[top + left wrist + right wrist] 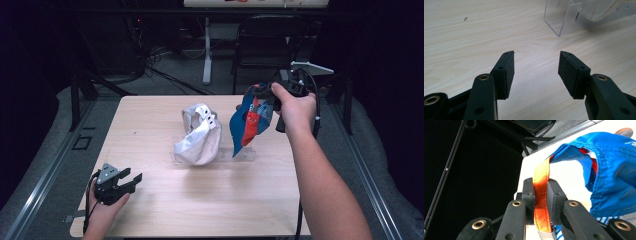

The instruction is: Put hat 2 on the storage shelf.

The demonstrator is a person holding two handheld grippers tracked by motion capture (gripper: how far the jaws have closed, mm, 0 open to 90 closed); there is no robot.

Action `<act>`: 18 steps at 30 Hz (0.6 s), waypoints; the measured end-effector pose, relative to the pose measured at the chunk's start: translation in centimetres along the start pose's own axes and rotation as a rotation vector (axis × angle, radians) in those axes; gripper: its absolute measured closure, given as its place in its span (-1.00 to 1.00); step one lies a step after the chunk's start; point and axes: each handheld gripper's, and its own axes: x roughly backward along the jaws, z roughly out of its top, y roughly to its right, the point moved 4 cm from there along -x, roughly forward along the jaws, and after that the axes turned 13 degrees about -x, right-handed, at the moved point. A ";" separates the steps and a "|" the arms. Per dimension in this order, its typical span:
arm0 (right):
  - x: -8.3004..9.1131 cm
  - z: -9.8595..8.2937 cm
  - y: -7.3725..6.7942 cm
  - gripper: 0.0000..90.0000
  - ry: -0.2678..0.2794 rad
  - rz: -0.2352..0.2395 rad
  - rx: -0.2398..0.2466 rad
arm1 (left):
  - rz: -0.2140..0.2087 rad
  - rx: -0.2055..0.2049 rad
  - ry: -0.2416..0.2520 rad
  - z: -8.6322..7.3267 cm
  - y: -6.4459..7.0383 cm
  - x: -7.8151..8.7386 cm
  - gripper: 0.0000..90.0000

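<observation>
one pale wooden table (165, 200), dark room

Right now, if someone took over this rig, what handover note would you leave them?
Right gripper: shut on the orange strap of the blue cap, holding it in the air above the table's right side.
Left gripper: open, empty, low over the table near the front left corner.
White cap: sits on the clear stand at mid-table.
Done: blue cap is gripped and lifted.
Left: probably set the blue cap on the free end of the stand beside the white one, then release.
</observation>
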 end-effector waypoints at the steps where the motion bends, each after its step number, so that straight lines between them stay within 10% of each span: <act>1: -0.3 -0.2 0.2 0.74 -0.012 -0.006 0.009 | 0.002 -0.001 0.000 0.0 0.0 0.0 0.05; 18: -2.1 -1.3 3.8 0.74 -0.073 -0.030 -0.003 | 0.009 0.002 0.004 -0.1 -0.3 -0.1 0.05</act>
